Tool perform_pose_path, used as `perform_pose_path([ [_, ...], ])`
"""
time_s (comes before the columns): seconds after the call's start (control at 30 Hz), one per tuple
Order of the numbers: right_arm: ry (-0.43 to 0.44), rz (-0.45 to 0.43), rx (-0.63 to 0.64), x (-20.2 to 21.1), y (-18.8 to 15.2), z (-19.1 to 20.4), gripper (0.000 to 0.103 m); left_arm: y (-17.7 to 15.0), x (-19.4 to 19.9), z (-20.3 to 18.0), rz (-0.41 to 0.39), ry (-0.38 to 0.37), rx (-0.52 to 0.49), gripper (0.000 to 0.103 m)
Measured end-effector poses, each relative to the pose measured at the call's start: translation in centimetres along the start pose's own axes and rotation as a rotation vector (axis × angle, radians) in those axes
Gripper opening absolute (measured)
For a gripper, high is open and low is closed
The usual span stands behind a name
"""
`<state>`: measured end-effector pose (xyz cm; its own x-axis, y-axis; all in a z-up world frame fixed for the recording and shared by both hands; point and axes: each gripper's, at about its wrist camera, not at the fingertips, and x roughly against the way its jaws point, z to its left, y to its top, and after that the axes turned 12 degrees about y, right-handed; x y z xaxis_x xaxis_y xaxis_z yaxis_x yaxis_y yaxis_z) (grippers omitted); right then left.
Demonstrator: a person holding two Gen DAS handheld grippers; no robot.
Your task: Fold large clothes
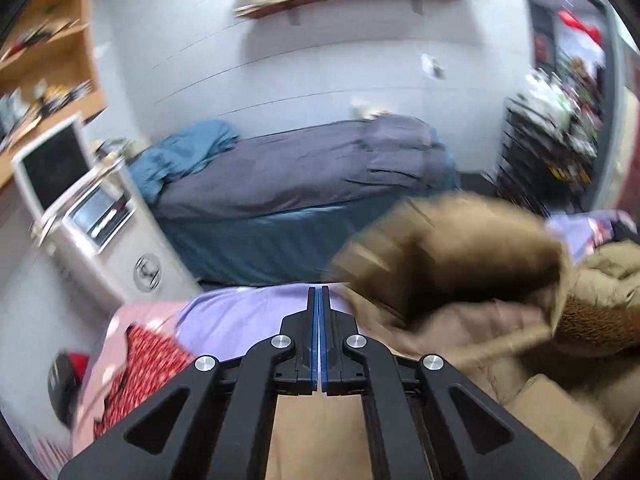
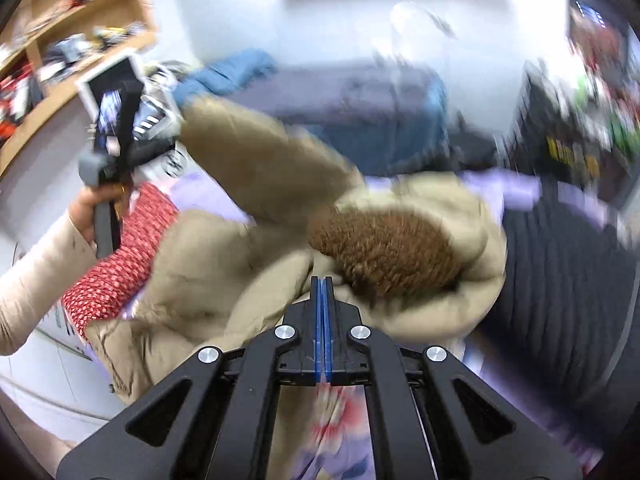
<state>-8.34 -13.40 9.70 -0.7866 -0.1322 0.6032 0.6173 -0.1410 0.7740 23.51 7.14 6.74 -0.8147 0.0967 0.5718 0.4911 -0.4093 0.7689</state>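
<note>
Both tongs — left gripper point(image 1: 319, 292), right gripper point(image 2: 321, 282) — pinched empty; tan coat point(image 2: 224, 280) lies bunched, folding barely begun.

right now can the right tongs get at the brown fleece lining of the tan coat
Probably yes. The brown fleece lining lies exposed just ahead of the right tongs, with nothing over it. The tongs are shut and empty, so they would need to open first. The tan coat's raised sleeve sits off to the left, clear of the path.

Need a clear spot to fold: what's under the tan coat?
Under the coat: lilac sheet and red dotted cloth show at its edges. Whatever lies beneath its middle is covered.
</note>
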Motion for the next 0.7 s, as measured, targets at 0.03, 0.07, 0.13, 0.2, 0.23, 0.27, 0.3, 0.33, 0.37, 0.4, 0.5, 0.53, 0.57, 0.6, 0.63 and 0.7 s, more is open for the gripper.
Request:
perform_pose_path([
  [0.03,-0.005,-0.017,0.022,0.5,2.0,-0.9,0.000,0.0,-0.4,0.8,0.019,0.041,0.021,0.000],
  [0.07,0.009,-0.008,0.007,0.5,3.5,-2.7,0.000,-0.2,-1.0,1.5,0.051,0.094,0.053,0.000],
  [0.13,-0.022,-0.067,-0.123,-0.1,5.6,-7.1,0.000,-0.4,-2.0,2.4,0.107,0.045,0.121,0.026],
  [0.2,0.002,-0.045,-0.294,-1.4,5.7,-10.9,0.001,-1.1,-2.9,2.0,0.137,0.089,0.141,0.081],
  [0.23,0.013,-0.011,-0.349,-2.3,5.1,-11.9,0.002,-1.4,-2.9,1.6,0.129,0.104,0.130,0.095],
  [0.27,0.021,0.022,-0.389,-3.2,4.0,-12.5,0.009,-1.9,-2.8,1.1,0.105,0.106,0.124,0.095],
  [0.3,0.014,0.047,-0.396,-4.0,2.8,-12.5,0.032,-2.2,-3.1,0.7,0.109,0.104,0.112,0.096],
  [0.33,0.003,0.069,-0.403,-4.2,1.9,-12.5,0.051,-2.6,-3.5,0.1,0.131,0.090,0.088,0.096],
  [0.37,-0.008,0.087,-0.419,-4.5,0.5,-12.5,0.081,-3.3,-4.2,-0.7,0.165,0.059,0.043,0.096],
  [0.4,-0.011,0.092,-0.439,-4.9,-1.0,-12.5,0.082,-3.8,-4.8,-0.9,0.176,0.044,0.015,0.096],
  [0.5,-0.054,0.189,-0.485,-6.5,-6.6,-12.3,0.082,-6.1,-7.3,-2.3,0.237,-0.021,-0.098,0.096],
  [0.53,-0.079,0.226,-0.487,-7.0,-8.0,-12.4,0.082,-7.0,-8.2,-2.7,0.256,-0.036,-0.134,0.096],
  [0.57,-0.093,0.267,-0.503,-7.6,-9.7,-12.5,0.082,-7.7,-8.9,-3.1,0.267,-0.054,-0.158,0.096],
  [0.6,-0.087,0.297,-0.536,-7.8,-11.4,-12.7,0.082,-8.5,-9.9,-3.7,0.290,-0.078,-0.199,0.096],
  [0.63,-0.083,0.321,-0.569,-7.7,-12.8,-12.9,0.082,-9.2,-11.2,-4.3,0.313,-0.089,-0.249,0.096],
  [0.7,-0.115,0.377,-0.628,-8.3,-15.9,-13.6,0.082,-10.4,-13.3,-5.4,0.341,-0.121,-0.352,0.096],
])
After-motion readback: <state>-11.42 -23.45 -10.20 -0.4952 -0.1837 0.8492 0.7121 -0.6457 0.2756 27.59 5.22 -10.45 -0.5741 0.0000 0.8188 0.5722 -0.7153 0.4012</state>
